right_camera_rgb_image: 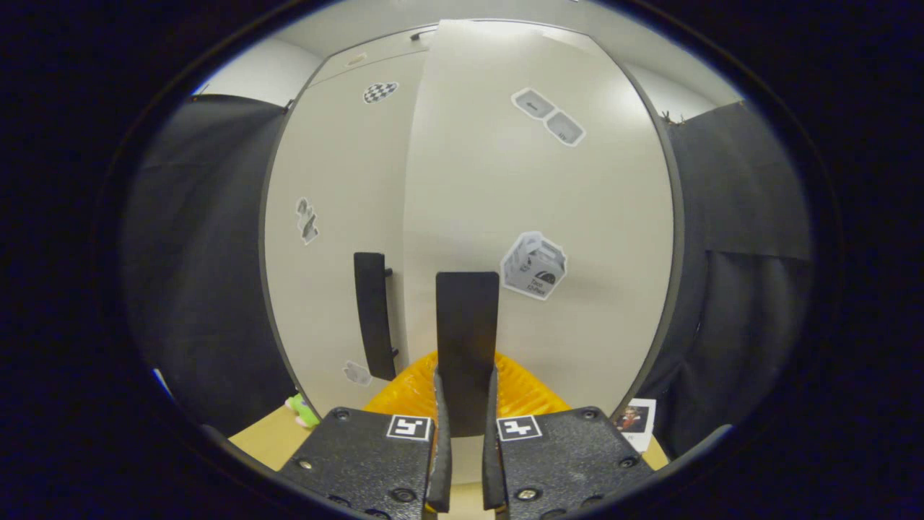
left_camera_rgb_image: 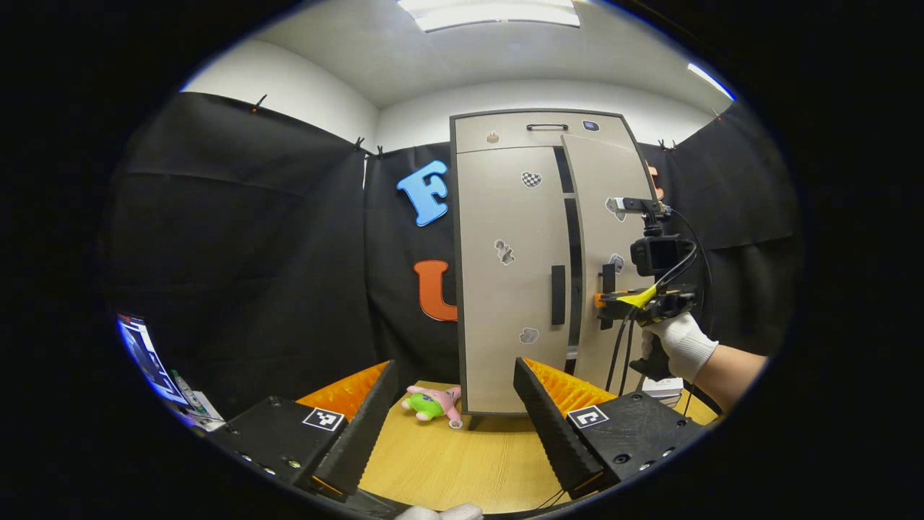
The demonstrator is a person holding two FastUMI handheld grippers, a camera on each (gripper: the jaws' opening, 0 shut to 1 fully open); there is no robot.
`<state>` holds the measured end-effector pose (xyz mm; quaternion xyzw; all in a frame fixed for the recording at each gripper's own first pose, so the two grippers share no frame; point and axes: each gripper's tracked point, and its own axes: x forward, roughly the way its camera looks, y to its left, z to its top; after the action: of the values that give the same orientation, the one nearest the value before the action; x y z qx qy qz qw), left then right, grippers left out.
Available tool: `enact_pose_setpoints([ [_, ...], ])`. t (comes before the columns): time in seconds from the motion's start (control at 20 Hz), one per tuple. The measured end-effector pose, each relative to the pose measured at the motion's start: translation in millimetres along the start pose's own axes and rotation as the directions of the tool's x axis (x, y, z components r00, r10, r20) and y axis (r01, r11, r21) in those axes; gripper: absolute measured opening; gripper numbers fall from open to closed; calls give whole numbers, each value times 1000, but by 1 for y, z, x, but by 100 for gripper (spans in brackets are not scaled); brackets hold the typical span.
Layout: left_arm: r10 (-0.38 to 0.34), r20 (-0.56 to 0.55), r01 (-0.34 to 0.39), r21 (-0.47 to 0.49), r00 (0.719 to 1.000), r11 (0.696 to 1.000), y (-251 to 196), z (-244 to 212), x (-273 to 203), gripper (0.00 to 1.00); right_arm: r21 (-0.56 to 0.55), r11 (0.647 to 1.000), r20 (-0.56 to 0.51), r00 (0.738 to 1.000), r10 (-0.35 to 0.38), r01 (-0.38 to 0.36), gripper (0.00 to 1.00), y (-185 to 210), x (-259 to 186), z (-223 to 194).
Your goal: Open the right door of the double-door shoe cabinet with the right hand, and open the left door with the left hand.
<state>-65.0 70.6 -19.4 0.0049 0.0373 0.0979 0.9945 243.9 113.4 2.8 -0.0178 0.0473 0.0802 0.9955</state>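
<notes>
Two doors front the shoe cabinet [left_camera_rgb_image: 538, 260] standing on my wooden table [left_camera_rgb_image: 462, 462]: the right door [left_camera_rgb_image: 603, 253] sits swung ajar with a dark gap beside it, while the left door [left_camera_rgb_image: 505, 282] lies flush and closed, its handle [left_camera_rgb_image: 558, 294] untouched. In the right gripper view my right gripper [right_camera_rgb_image: 466, 404] has its fingers clamped together on the right door's handle [right_camera_rgb_image: 467, 347], and from the left gripper view I see a gloved hand [left_camera_rgb_image: 678, 345] holding it there. My left gripper [left_camera_rgb_image: 455, 412] hangs back from the cabinet, fingers spread wide and gripping nothing, a small plush toy [left_camera_rgb_image: 433, 403] lying on the table between them by the cabinet's foot.
</notes>
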Motion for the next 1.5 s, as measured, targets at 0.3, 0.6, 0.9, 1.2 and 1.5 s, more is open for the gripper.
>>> enact_pose_setpoints([
  [0.3,-10,1,10,-9,1000,1000,-5,-4,-19,96,-3,1000,-6,1000,-3,2,19,-13,-32,-5],
  [0.6,-45,-15,44,-31,999,999,-14,-14,-28,96,0,1000,2,1000,-27,27,19,-34,-69,-10],
  [0.9,-99,-18,98,-37,995,994,-26,-19,-27,96,11,998,7,998,-68,68,16,-72,-108,-14],
  [1.2,-174,-20,173,-42,984,984,-56,-21,-15,96,22,994,12,994,-107,107,10,-114,-133,-17],
  [1.5,-231,-17,230,-56,973,972,-82,-22,0,96,2,990,10,990,-138,138,4,-153,-143,-19],
])
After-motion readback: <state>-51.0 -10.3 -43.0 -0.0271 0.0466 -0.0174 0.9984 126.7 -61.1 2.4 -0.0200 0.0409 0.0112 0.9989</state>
